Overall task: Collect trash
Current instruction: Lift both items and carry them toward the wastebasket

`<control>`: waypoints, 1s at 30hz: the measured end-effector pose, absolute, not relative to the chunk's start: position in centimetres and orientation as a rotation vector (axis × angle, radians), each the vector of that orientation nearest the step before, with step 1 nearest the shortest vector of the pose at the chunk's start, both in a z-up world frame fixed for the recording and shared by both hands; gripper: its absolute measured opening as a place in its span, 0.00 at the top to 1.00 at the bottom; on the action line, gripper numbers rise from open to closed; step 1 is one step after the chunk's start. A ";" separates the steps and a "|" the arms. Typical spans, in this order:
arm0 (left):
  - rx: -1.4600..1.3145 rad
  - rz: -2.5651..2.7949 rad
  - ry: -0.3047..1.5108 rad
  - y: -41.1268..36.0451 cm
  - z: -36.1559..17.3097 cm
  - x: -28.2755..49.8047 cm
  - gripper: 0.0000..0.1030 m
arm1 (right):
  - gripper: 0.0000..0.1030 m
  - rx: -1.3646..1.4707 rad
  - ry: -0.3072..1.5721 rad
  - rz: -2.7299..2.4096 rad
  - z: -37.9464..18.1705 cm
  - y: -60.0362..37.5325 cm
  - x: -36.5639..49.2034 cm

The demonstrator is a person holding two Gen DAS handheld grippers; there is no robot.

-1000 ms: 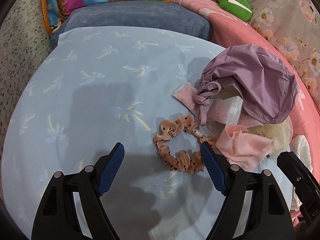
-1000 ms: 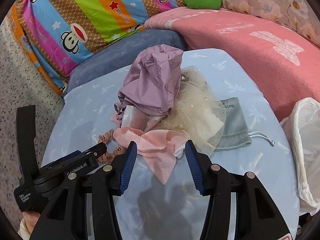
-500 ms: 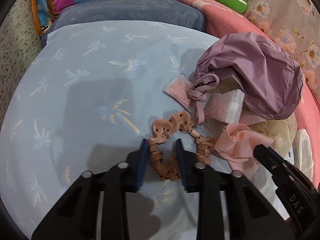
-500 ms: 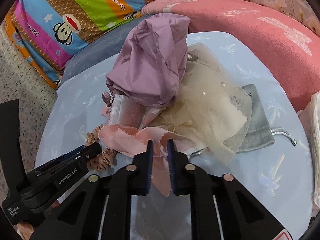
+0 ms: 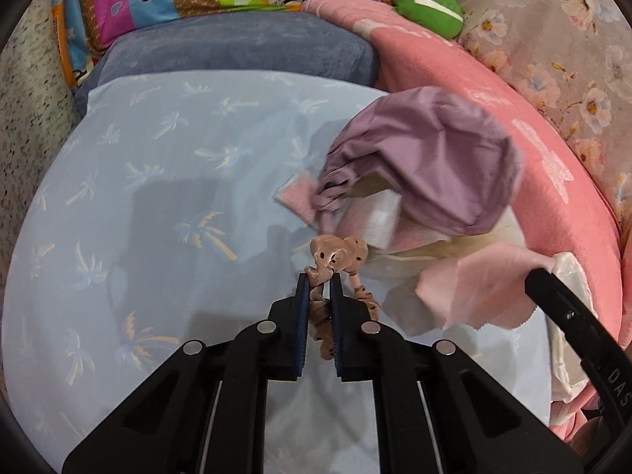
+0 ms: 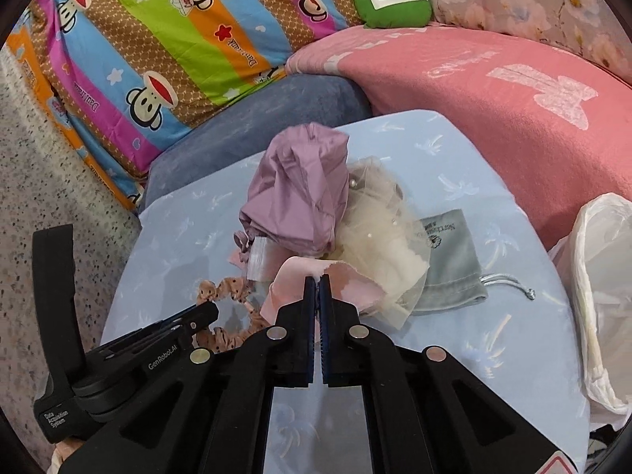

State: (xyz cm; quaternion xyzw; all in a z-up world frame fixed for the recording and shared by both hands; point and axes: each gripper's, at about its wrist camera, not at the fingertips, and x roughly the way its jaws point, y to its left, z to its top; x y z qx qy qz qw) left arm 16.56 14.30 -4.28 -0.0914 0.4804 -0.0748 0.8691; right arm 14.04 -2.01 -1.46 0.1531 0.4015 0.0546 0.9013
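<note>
Black jaws of our left gripper [image 5: 319, 276] are closing on the scrunchie [image 5: 335, 254], a tan, dark-dotted band pinched between the blue pads and lifted off the sheet [image 5: 158, 197], its loose end dangling beside the right finger. Our right gripper [image 6: 317, 278] is clamped tight on the edge of the pink cloth [image 6: 347, 284], which rises in a fold between its pads.

Just beyond both tools we see the heap on the sheet: a purple bag [image 6: 300, 197] with a ribbed cord, leaning over a pink-and-white packet [image 5: 375, 221]. Against it lies a cream tulle pouch [image 6: 379, 237], and under that a grey drawstring pouch [image 6: 450, 260] with a silver cord. The heap crowds the far side of each held piece; the tulle touches the pink cloth. At the right edge stands a white plastic bag [image 6: 604, 296], clear of the heap.

Around the sheet we see a blue cushion [image 6: 256, 126], a pink blanket [image 6: 493, 91], a striped monkey-print quilt [image 6: 158, 39], a green plush [image 6: 391, 4] and a floral fabric [image 5: 553, 31].

Readable writing: "GenRobot.AI" and "Data Acquisition System" on the left tool's body in the right view, "DAS" on the right tool's body in the left view. The grey pouch's print is too small to make out.
</note>
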 end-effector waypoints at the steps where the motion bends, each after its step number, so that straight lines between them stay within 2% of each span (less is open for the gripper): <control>1: -0.183 -0.164 0.993 13.9 -3.7 16.4 0.90 | 0.98 0.321 0.816 0.111 -0.8 -2.4 13.8; 18: -0.057 -0.383 0.803 3.1 5.7 13.4 0.90 | 0.98 0.369 0.589 -0.020 9.1 -13.4 8.3; 30: 0.038 -0.519 0.771 -6.2 7.1 11.6 0.90 | 0.98 0.430 0.525 -0.163 10.1 -23.0 3.8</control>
